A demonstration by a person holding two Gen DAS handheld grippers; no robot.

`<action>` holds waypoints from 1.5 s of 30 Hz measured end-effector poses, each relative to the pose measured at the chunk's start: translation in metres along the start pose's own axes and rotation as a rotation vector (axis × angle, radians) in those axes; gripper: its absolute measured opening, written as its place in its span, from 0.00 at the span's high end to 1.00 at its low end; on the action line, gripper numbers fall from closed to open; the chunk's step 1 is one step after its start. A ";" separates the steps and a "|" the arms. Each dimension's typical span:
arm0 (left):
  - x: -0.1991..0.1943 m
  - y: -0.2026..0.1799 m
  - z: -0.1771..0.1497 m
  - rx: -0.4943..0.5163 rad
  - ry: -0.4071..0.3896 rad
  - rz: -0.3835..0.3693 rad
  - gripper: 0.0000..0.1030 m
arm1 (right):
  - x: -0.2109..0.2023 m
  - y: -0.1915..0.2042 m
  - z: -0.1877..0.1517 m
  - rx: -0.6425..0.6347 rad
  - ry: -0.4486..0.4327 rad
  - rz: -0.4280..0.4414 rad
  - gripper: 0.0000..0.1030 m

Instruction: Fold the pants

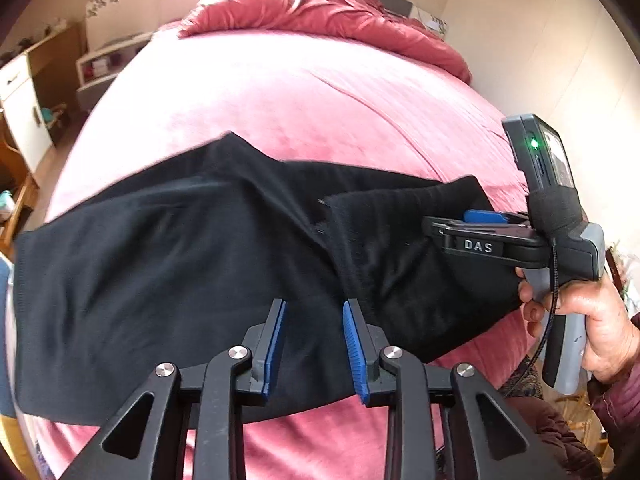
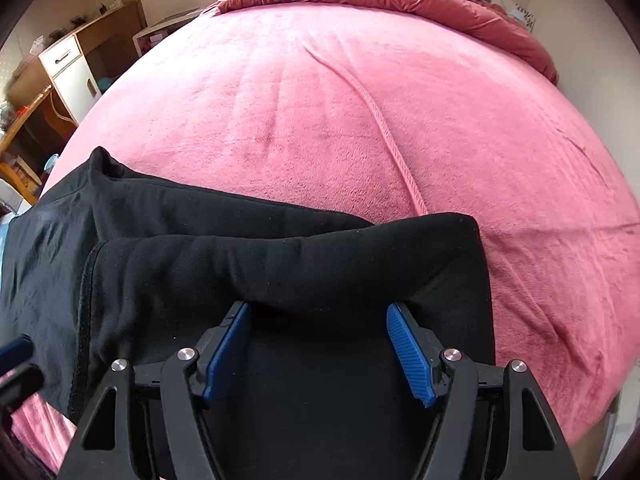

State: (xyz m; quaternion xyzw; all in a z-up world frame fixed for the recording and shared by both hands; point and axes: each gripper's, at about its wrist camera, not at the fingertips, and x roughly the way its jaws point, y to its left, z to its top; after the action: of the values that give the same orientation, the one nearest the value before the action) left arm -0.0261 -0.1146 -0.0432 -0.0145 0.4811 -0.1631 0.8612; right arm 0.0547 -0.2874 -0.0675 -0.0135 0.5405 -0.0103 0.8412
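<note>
Black pants (image 1: 160, 272) lie across the near edge of a pink bed (image 1: 300, 92), with one end folded over at the right (image 1: 400, 248). My left gripper (image 1: 314, 308) is open just above the pants' near edge, with nothing between its blue pads. My right gripper (image 1: 452, 226) reaches in from the right over the folded end. In the right wrist view the right gripper (image 2: 318, 312) is open, its pads astride a raised fold of the pants (image 2: 300, 264). The left gripper's tip (image 2: 16, 356) shows at the far left.
A rumpled red duvet (image 1: 340, 12) lies at the bed's far end. A white and wood cabinet (image 1: 24, 96) and shelves stand left of the bed. A wall runs along the right side (image 1: 540, 40).
</note>
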 end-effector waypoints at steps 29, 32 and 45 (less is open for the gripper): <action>-0.036 0.107 -0.032 -0.329 0.015 0.048 0.69 | -0.033 0.054 -0.069 -0.009 -0.016 0.164 0.04; -0.046 0.133 -0.042 -0.444 0.011 0.002 0.69 | -0.026 0.050 -0.073 0.014 -0.014 0.188 0.00; -0.086 0.269 -0.129 -1.099 -0.093 -0.073 0.68 | -0.026 0.044 -0.076 0.061 -0.007 0.204 0.00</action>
State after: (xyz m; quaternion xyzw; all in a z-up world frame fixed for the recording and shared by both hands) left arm -0.1036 0.1823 -0.0908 -0.4858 0.4561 0.0832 0.7410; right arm -0.0249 -0.2439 -0.0765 0.0671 0.5356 0.0588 0.8398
